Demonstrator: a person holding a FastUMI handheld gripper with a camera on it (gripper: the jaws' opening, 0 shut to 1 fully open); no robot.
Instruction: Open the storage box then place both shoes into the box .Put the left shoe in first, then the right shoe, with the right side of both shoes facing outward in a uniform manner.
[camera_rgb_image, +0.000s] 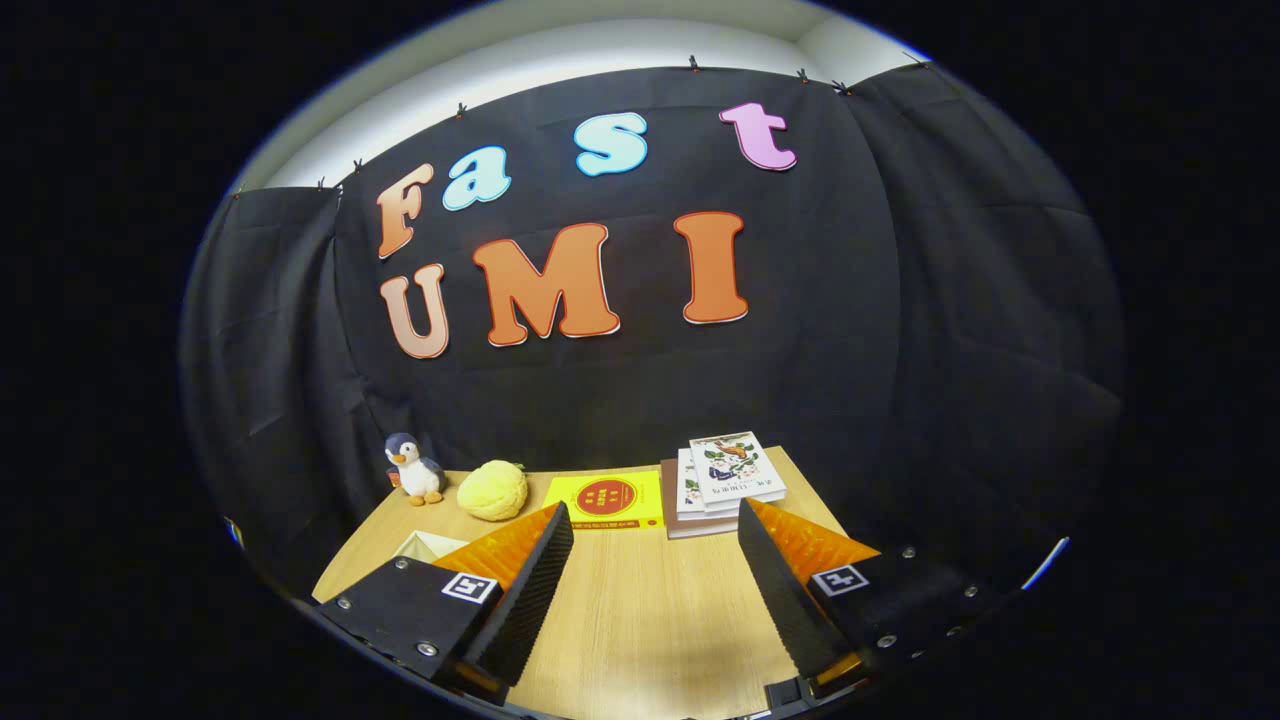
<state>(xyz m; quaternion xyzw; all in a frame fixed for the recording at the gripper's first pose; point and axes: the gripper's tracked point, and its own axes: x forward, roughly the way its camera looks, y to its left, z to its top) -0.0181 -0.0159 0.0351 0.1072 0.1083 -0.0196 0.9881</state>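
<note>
Two fingers of the gripper (655, 530) spread wide apart above bare wooden table (640, 610), nothing between them, yellow book (606, 500), book stack (725, 480), yellow plush (492, 490), penguin toy (412, 468) beyond, pale corner, possibly the storage box (425, 545), beside one finger.

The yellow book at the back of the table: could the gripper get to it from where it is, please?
Probably yes. The gripper has its jaws open on nothing, and bare table runs straight ahead to the yellow book.

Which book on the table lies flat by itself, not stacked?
The yellow book, just beyond the open hand-held gripper; the others form the stack of books beside it.
</note>
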